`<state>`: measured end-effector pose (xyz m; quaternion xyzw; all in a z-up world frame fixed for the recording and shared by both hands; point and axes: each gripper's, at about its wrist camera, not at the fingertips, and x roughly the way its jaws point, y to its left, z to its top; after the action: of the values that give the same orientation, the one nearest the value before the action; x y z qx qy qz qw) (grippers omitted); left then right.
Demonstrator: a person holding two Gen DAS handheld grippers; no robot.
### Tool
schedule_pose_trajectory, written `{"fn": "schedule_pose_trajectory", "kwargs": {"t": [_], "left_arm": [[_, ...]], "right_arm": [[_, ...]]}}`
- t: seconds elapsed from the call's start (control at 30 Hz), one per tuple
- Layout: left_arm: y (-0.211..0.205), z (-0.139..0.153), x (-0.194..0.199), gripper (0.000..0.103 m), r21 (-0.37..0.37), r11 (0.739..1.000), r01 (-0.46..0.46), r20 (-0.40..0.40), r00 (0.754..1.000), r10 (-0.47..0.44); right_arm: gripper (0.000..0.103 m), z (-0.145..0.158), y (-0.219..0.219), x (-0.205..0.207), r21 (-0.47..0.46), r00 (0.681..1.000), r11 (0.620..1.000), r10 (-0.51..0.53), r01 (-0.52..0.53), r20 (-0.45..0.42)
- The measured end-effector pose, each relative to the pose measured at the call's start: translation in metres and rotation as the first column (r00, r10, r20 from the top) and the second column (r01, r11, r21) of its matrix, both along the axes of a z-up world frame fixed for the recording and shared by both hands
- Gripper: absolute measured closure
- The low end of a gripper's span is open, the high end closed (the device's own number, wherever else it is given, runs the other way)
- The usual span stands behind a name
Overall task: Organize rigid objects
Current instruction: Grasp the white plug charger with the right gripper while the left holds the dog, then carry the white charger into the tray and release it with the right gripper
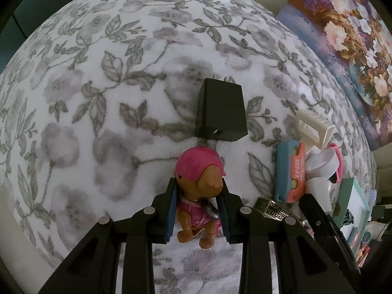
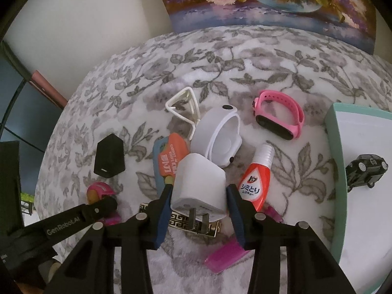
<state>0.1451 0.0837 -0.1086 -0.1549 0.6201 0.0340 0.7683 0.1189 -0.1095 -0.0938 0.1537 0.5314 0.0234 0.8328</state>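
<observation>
Left wrist view first, nearest stuff: my left gripper (image 1: 197,210) is clamped on the little toy pup (image 1: 198,196) with the pink cap, pads pressing both sides of its body, feet hanging just over the floral blanket (image 1: 98,98). Just past it lies the black charger (image 1: 220,112), flat on the blanket, prongs pointing away. Off to the right is the clutter pile with the blue and orange case (image 1: 290,171) on its edge.

Over on the right wrist view, my right gripper (image 2: 198,208) has the white plug adapter (image 2: 199,186) sitting between the jaws, prongs facing me. The left pad looks to be touching it, but there's a sliver of gap at the right pad, so I'd call that one not properly gripped yet. Under it is the gold patterned buckle (image 2: 193,223), next to it the red stain remover tube (image 2: 256,181), further out the white round case (image 2: 220,139) and the pink watch band (image 2: 279,115). The mint tray (image 2: 335,171) with the toy car (image 2: 366,170) sits at the right edge.

My take: squeeze square on the adapter's flat sides before lifting, go straight up so the buckle and tube don't drag, and keep the pup steady meanwhile. I'd guess the adapter belongs beside the black charger.
</observation>
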Motion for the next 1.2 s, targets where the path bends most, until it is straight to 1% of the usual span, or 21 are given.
{"fn": "schedule_pose_trajectory", "kwargs": {"t": [0.07, 0.17, 0.47, 0.57, 0.7, 0.9, 1.03, 1.2], "left_arm": [[0.000, 0.000, 0.000, 0.071, 0.001, 1.000, 0.000, 0.001, 1.000, 0.000], [0.002, 0.007, 0.000, 0.071, -0.006, 1.000, -0.003, 0.025, 1.000, 0.003], [0.003, 0.052, -0.005, 0.071, 0.033, 0.999, -0.003, 0.164, 0.987, -0.002], [0.000, 0.068, -0.008, 0.071, 0.044, 0.999, -0.005, 0.207, 0.978, -0.005], [-0.012, 0.088, -0.015, 0.071, 0.055, 0.998, 0.011, 0.259, 0.966, -0.025], [-0.047, 0.109, -0.027, 0.071, 0.063, 0.995, 0.075, 0.311, 0.946, -0.091], [-0.077, 0.117, -0.035, 0.071, 0.058, 0.988, 0.142, 0.329, 0.932, -0.154], [-0.118, 0.124, -0.048, 0.071, 0.049, 0.969, 0.241, 0.340, 0.908, -0.243]], "right_arm": [[0.057, 0.001, -0.001, -0.001, 0.003, 1.000, 1.000, -0.002, 0.002, -0.001], [0.057, 0.002, -0.002, -0.003, 0.008, 1.000, 1.000, -0.004, 0.004, 0.003], [0.057, 0.023, -0.015, -0.012, 0.054, 0.998, 0.998, -0.035, 0.032, 0.045], [0.057, 0.034, -0.022, -0.017, 0.069, 0.996, 0.997, -0.050, 0.046, 0.067], [0.057, 0.049, -0.033, -0.026, 0.065, 0.993, 0.996, -0.070, 0.064, 0.092], [0.057, 0.068, -0.060, -0.046, 0.050, 0.987, 0.993, -0.115, 0.110, 0.114], [0.057, 0.078, -0.084, -0.061, 0.080, 0.982, 0.988, -0.144, 0.136, 0.118], [0.057, 0.088, -0.116, -0.082, 0.106, 0.974, 0.979, -0.189, 0.176, 0.123]]}}
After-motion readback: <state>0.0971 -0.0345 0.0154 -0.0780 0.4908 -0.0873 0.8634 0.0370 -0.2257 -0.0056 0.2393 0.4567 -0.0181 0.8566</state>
